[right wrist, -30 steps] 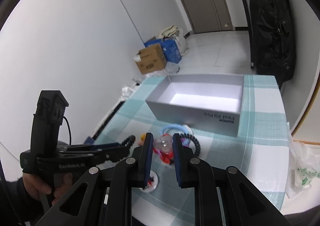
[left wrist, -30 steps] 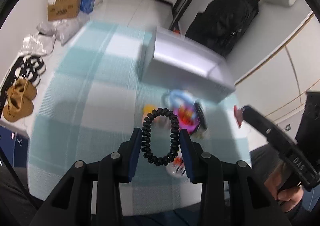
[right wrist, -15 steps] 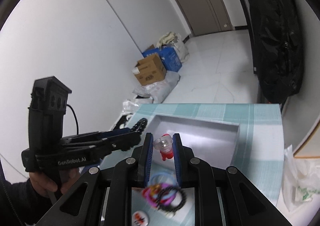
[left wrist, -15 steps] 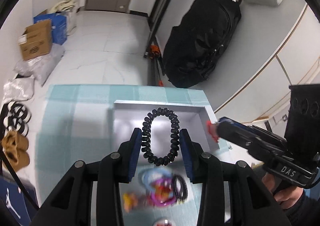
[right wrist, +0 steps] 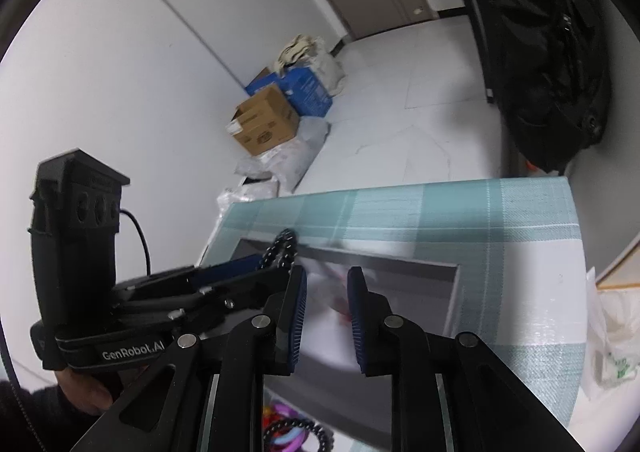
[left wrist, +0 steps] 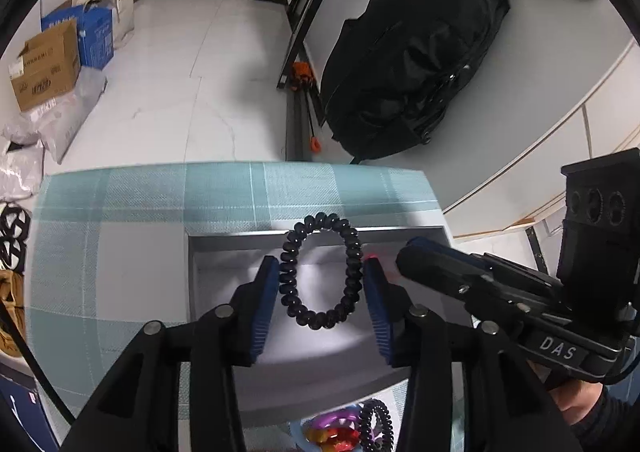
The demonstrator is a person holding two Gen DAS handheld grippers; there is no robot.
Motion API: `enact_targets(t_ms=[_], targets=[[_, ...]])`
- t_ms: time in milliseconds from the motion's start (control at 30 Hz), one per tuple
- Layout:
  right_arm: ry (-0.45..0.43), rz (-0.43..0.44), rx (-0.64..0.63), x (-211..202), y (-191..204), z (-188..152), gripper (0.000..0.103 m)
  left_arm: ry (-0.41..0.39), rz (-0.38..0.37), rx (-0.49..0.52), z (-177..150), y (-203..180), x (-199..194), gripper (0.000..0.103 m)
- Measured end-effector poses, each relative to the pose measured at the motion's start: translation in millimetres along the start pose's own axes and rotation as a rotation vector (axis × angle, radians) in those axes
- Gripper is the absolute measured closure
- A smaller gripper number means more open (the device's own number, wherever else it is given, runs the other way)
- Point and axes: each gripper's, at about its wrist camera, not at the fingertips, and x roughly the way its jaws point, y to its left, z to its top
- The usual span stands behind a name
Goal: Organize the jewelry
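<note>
My left gripper [left wrist: 320,272] is shut on a black spiral hair tie [left wrist: 320,272] and holds it over the open grey box [left wrist: 192,276]. The tie also shows in the right wrist view [right wrist: 280,248]. My right gripper [right wrist: 326,284] hangs over the same box [right wrist: 454,292] with its jaws apart and nothing between them. A blurred red and clear trinket [right wrist: 340,304] shows just beyond its fingertips, inside the box. More jewelry, coloured rings and a black spiral tie [left wrist: 340,430], lies on the cloth in front of the box.
The box sits on a teal checked tablecloth [left wrist: 120,212]. A black bag [left wrist: 416,52] leans on the wall beyond the table. Cardboard and blue boxes [left wrist: 44,64] stand on the floor at left. A white plastic bag [right wrist: 608,344] hangs at the table's right.
Both grippers moved forward over the box. The right gripper opened and the red and clear trinket left its jaws, dropping into the box. The left gripper still holds the hair tie.
</note>
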Motion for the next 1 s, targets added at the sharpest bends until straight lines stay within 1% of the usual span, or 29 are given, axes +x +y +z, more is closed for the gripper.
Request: enact_targets(t_ms=[33,67,100,167,200,233,267,333,467,533,567,600,633,700,733,867,933,1000], targets=[[0.002,0.0,0.009,0.3,-1.1,-0.9,0.069,0.005,-0.006,-0.01,0.8,1.3,1.6,0.061],[0.006,0.0,0.018,0.3,-2.2,-1.4,0.061,0.009,-0.012,-0.019,0.4,3.0,1.2,0.054],[0.001,0.002,0.023,0.4,-1.2,-1.7,0.046,0.005,-0.022,-0.028,-0.8,5.2,-1.3,0.042],[-0.034,0.009,0.021,-7.1,0.0,-1.9,0.045,-0.026,-0.041,-0.046,-0.8,7.0,-7.9,0.032],[-0.05,0.012,0.013,-13.0,0.6,-1.7,0.044,-0.046,-0.052,-0.056,-1.3,8.1,-12.8,0.029],[-0.067,0.016,0.005,-18.5,2.1,-2.1,0.041,-0.065,-0.058,-0.064,-2.6,9.0,-18.6,0.027],[-0.086,0.018,0.0,-24.7,3.3,-2.7,0.04,-0.078,-0.06,-0.066,-3.8,9.3,-22.9,0.026],[-0.121,0.016,-0.003,-35.4,4.5,-4.8,0.033,-0.101,-0.056,-0.059,-8.4,8.4,-32.7,0.026],[-0.191,-0.002,0.004,-59.2,3.0,-12.8,0.028,-0.142,-0.012,-0.053,-23.7,6.3,-51.0,0.025],[-0.219,-0.014,-0.014,-70.2,6.4,-16.9,0.022,-0.174,0.034,-0.023,-30.7,-2.8,-59.6,0.025],[-0.235,-0.015,-0.026,-76.0,9.3,-19.6,0.022,-0.188,0.062,-0.003,-33.5,-7.5,-63.8,0.024],[-0.249,-0.014,-0.038,-79.9,12.9,-21.0,0.018,-0.199,0.089,0.022,-35.8,-13.4,-67.9,0.024],[-0.263,-0.021,-0.05,-84.5,16.6,-24.1,0.013,-0.215,0.12,0.05,-40.5,-20.8,-73.5,0.024],[-0.292,-0.096,-0.085,-92.9,26.3,-31.8,0.006,-0.234,0.148,0.069,-49.3,-27.4,-80.8,0.024],[-0.306,-0.112,-0.103,-94.9,30.5,-35.5,0.003,-0.239,0.16,0.07,-55.0,-30.2,-83.4,0.023],[-0.343,-0.147,-0.17,-108.2,45.8,-53.4,0.001,-0.24,0.212,0.065,-77.7,-35.7,-89.7,0.023],[-0.36,-0.177,-0.183,-114.3,49.8,-64.9,0.001,-0.234,0.241,0.066,-88.7,-39.5,-90.2,0.023],[-0.382,-0.199,-0.19,-120.5,51.8,-74.3,0.001,-0.231,0.25,0.076,-99.6,-42.4,-93.3,0.023]])
